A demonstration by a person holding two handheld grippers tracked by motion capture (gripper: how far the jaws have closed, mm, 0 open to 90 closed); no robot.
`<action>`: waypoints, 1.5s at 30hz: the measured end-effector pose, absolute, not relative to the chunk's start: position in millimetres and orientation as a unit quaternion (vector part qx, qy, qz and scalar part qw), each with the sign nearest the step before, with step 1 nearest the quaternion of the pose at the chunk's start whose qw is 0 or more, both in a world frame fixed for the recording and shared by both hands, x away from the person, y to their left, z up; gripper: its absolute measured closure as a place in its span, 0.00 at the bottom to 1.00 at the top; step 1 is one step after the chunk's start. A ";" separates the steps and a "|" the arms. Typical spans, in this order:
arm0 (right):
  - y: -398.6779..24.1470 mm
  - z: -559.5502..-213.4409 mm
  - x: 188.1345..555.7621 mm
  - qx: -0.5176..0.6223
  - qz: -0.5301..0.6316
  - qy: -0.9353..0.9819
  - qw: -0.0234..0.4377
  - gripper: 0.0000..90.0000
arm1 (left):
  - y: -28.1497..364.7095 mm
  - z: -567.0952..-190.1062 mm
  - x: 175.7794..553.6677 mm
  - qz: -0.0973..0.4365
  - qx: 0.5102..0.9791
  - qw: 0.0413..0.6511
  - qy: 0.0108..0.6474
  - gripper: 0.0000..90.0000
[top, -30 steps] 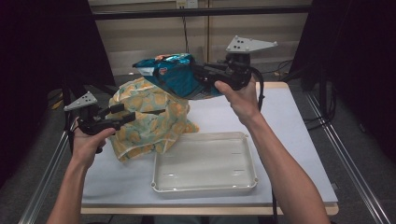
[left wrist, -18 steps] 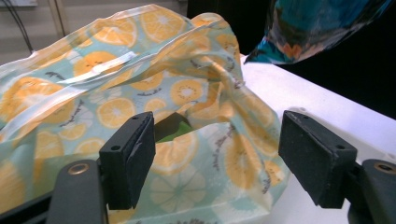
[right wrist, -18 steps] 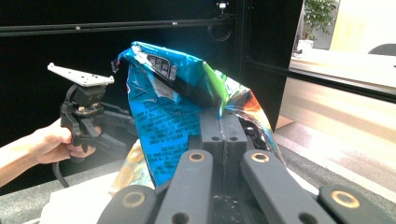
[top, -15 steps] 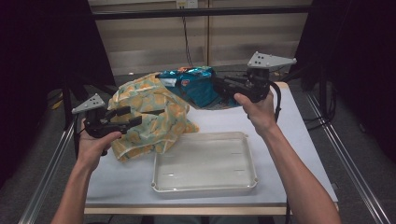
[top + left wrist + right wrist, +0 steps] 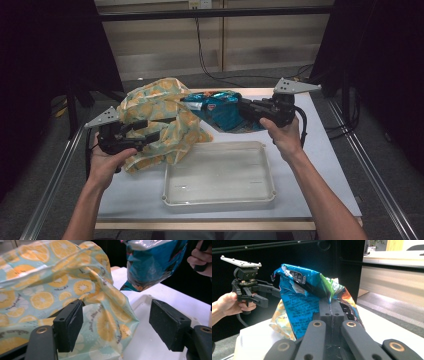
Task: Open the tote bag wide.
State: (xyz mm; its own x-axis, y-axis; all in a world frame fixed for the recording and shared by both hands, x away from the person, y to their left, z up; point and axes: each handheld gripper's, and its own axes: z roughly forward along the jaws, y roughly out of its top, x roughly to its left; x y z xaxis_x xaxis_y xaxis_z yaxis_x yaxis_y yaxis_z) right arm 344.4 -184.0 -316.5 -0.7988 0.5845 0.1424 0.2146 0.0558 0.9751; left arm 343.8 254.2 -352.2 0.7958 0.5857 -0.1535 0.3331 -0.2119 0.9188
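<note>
The blue snack bag is held clamped in the closed right gripper above the counter's far edge, at the orange-print bag whose fabric lies between the open left gripper's spread jaws, so the putting in is judged not yet done.

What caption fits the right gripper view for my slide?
Right gripper with jaws shut on a crinkled blue foil snack bag, left gripper beyond it.
</note>
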 end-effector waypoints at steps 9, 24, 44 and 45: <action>-185.5 -349.7 351.6 0.295 0.610 0.724 0.129 1.00 | 248.3 -354.3 345.2 0.105 0.771 0.555 0.295 0.30; -193.0 -375.9 357.3 0.306 0.604 0.727 0.115 1.00 | 242.8 -357.6 344.7 0.097 0.776 0.551 0.291 0.30; -207.7 -402.3 310.2 0.293 0.595 0.744 0.085 1.00 | 233.6 -361.0 341.0 0.075 0.779 0.556 0.280 0.36; -208.5 -404.2 308.2 0.295 0.593 0.745 0.084 1.00 | 234.0 -360.7 340.1 0.075 0.782 0.554 0.276 0.38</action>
